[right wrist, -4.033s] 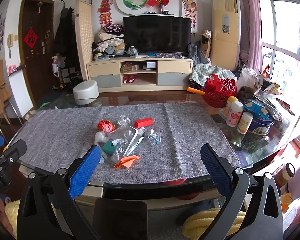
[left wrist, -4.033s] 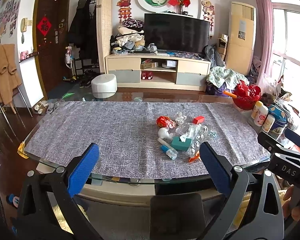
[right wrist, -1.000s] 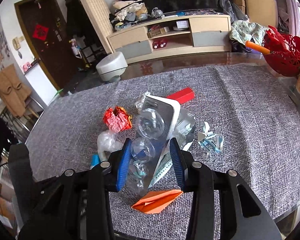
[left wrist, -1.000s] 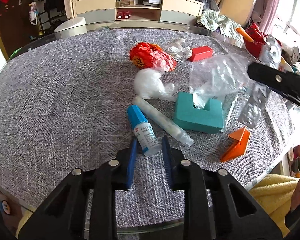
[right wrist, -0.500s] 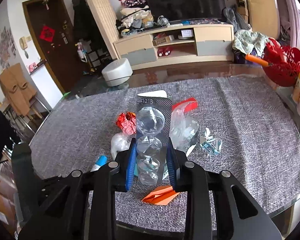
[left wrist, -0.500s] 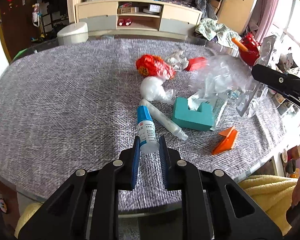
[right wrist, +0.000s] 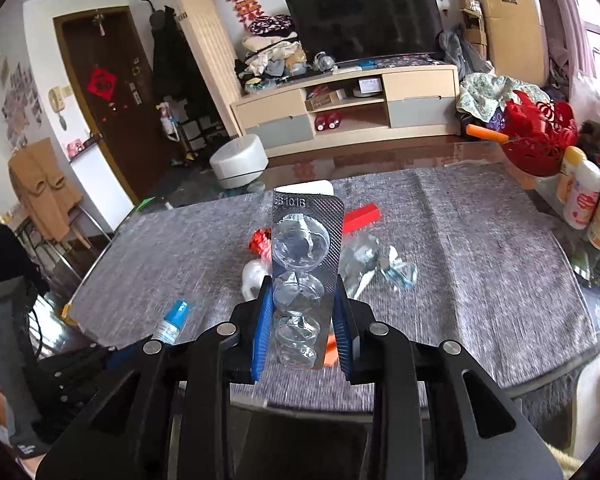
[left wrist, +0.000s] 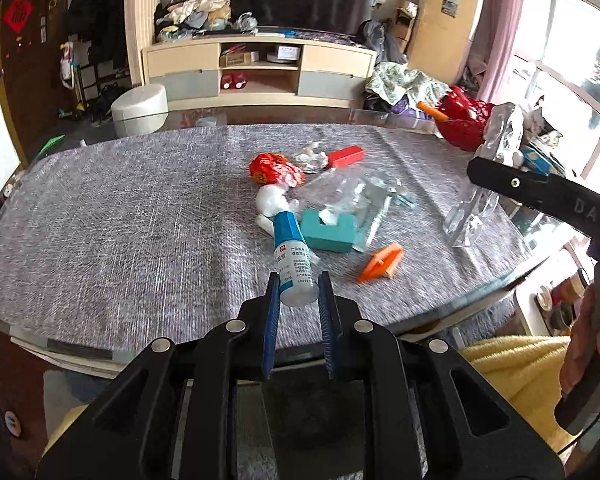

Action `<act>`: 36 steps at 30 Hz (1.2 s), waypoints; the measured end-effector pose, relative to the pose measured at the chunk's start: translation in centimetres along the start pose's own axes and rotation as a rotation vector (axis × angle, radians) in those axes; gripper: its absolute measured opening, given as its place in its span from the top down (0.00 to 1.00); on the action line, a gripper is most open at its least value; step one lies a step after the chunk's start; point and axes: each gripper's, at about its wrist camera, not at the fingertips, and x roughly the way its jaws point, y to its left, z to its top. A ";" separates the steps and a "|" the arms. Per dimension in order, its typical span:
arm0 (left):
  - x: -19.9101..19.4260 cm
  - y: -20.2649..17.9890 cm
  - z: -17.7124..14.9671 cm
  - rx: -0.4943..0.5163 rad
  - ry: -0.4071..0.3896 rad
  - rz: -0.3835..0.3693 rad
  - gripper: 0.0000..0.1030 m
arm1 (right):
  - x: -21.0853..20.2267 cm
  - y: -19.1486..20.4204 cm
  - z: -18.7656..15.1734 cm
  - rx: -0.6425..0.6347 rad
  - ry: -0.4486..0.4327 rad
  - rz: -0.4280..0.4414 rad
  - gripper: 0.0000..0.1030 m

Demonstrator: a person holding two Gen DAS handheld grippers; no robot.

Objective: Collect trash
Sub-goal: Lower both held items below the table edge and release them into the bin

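**Both hands loaded, the rest of the trash sits at 12 o'clock**

Left wrist view: the left gripper [left wrist: 299,300] has its fingers pinched on the bottom of a small white dropper bottle with a blue cap and printed label [left wrist: 291,258]. The bottle's long axis runs straight out along the fingers toward 12, cap end farthest away, and it looks clear of the grey woven cloth on the table [left wrist: 140,216]. The leftover pile (teal box [left wrist: 328,232], orange folded paper [left wrist: 382,263], red crumpled wrapper [left wrist: 274,169]) lies between 12 and 1.

Right wrist view: the right gripper [right wrist: 301,322] has its fingers clamped on the long edges of a silver blister pack with clear emptied bubbles [right wrist: 303,272], standing upright, long axis pointing to 12. The dropper bottle shows at 8. I can't see any bin in either view, so my guess is both pieces get carried off together.
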 end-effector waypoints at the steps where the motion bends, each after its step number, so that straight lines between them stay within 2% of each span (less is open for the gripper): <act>1: -0.4 -0.2 -0.3 0.004 -0.002 -0.006 0.83 | -0.6 0.1 -0.4 -0.006 0.001 -0.002 0.72; 14: -4.3 -1.5 -5.8 0.018 0.018 -0.056 0.83 | -4.4 2.7 -5.8 -0.076 0.058 0.044 0.72; 20: -5.2 -2.0 -8.3 0.030 0.042 -0.064 0.83 | -4.7 2.4 -8.6 -0.068 0.102 0.057 0.72; 26: -4.3 -2.2 -10.6 0.025 0.103 -0.092 0.83 | -3.3 1.9 -11.8 -0.039 0.177 0.062 0.72; 36: 0.1 -1.7 -13.7 -0.018 0.219 -0.129 0.83 | 0.5 -0.2 -15.3 0.027 0.284 0.055 0.72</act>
